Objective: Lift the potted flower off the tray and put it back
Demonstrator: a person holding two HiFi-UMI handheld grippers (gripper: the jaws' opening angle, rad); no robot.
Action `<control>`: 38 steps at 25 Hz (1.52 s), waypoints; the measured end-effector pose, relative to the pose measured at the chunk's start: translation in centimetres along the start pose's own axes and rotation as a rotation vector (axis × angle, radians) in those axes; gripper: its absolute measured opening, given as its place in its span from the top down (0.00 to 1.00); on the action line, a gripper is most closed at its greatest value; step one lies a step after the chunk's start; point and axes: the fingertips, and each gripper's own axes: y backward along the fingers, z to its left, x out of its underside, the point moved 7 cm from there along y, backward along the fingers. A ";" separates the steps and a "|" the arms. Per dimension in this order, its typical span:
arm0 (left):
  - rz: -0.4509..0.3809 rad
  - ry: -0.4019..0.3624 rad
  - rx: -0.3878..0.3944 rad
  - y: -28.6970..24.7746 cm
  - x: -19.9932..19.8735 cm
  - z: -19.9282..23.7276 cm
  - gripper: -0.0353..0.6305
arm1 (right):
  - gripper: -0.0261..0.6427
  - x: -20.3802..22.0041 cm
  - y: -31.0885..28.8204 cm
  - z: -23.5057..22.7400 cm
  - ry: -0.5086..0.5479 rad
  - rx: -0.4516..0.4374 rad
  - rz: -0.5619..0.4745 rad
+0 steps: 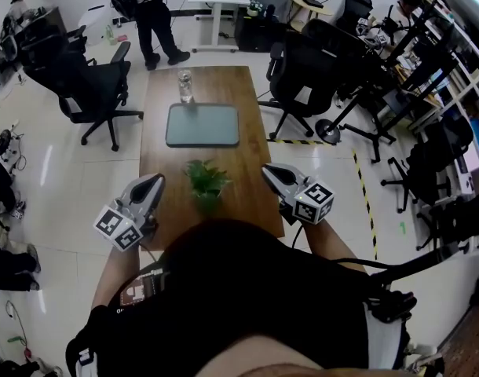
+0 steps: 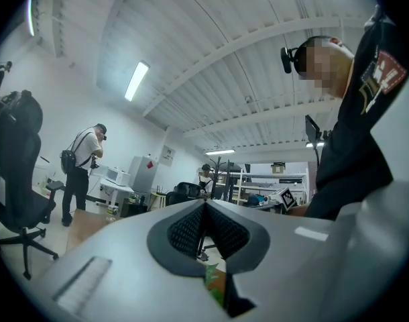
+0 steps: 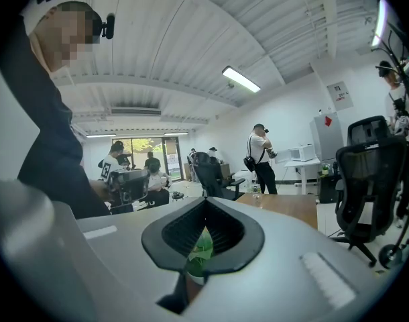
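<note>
Where the long brown wooden table (image 1: 224, 85) nears the person, finds the small green leafy potted flower (image 1: 206, 181) standing upright, long axis vertical, leaves pointing up and outward. Sits off the flat grey rectangular tray (image 1: 202, 125), nearer than it and apart. Flanked by left gripper (image 1: 155, 184) and right gripper (image 1: 271, 173), neither touching. Both pairs of jaws pressed together, pinching nothing; green leaves glimpsed beyond each.

The wooden table (image 1: 228, 85) bears a tray (image 1: 202, 125), water bottle (image 1: 184, 86), potted flower (image 1: 206, 182).
</note>
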 end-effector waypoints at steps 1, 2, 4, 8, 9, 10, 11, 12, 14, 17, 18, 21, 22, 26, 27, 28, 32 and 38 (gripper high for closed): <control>0.009 -0.006 -0.002 0.0 0.1 0.1 0.95 | 0.94 0.1 0.0 0.0 -0.002 0.002 0.002; 0.020 -0.013 -0.002 -0.1 0.3 0.2 0.95 | 0.94 0.1 0.1 0.0 -0.004 0.004 0.004; 0.050 -0.027 0.006 -0.4 0.8 0.4 0.95 | 0.94 0.3 0.0 -0.2 -0.012 0.009 0.007; 0.120 -0.040 0.028 -0.8 2.6 1.0 0.92 | 0.94 1.2 -0.1 -0.7 -0.053 0.021 0.016; 0.135 -0.036 0.031 -0.9 3.3 1.3 0.91 | 0.94 1.6 -0.2 -1.0 -0.065 0.022 0.019; 0.152 -0.031 0.034 -1.0 4.0 1.7 0.87 | 0.94 2.0 -0.4 -1.3 -0.075 0.024 0.024; 0.172 -0.025 0.037 -1.2 4.8 2.2 0.84 | 0.94 2.5 -0.7 -1.7 -0.083 0.026 0.030; 0.195 -0.018 0.038 -1.4 5.6 2.6 0.80 | 0.94 3.0 -1.1 -2.1 -0.090 0.029 0.036; 0.246 -0.008 0.049 -1.7 7.6 3.5 0.75 | 0.94 3.8 -1.8 -2.8 -0.104 0.034 0.044; 0.327 -0.017 0.086 -1.9 10.7 4.5 0.66 | 0.94 5.0 -3.1 -4.1 -0.132 0.031 0.042; 0.359 -0.021 0.096 -2.1 11.8 4.8 0.62 | 0.94 5.5 -3.6 -4.4 -0.142 0.030 0.041; 0.458 -0.060 0.133 -2.9 15.4 5.8 0.53 | 0.94 7.2 -5.1 -5.3 -0.169 0.028 0.048; 0.494 -0.078 0.151 -3.3 16.7 6.1 0.49 | 0.94 7.7 -5.6 -5.7 -0.172 0.027 0.049; 0.657 -0.166 0.253 -4.8 22.2 6.3 0.28 | 0.94 10.5 -7.2 -6.8 -0.194 0.029 0.060; 0.694 -0.189 0.277 -5.1 23.5 6.1 0.23 | 0.94 11.1 -7.4 -6.9 -0.200 0.030 0.063; 0.727 -0.207 0.298 -5.4 24.9 6.1 0.19 | 0.94 11.8 -7.6 -7.1 -0.206 0.031 0.066; 0.797 -0.227 0.337 -7.3 29.6 6.2 0.10 | 0.94 14.0 -8.2 -7.4 -0.236 0.035 0.085; 0.776 -0.307 0.278 -11.7 33.0 5.1 0.08 | 0.94 16.5 -7.2 -8.2 -0.274 0.040 0.115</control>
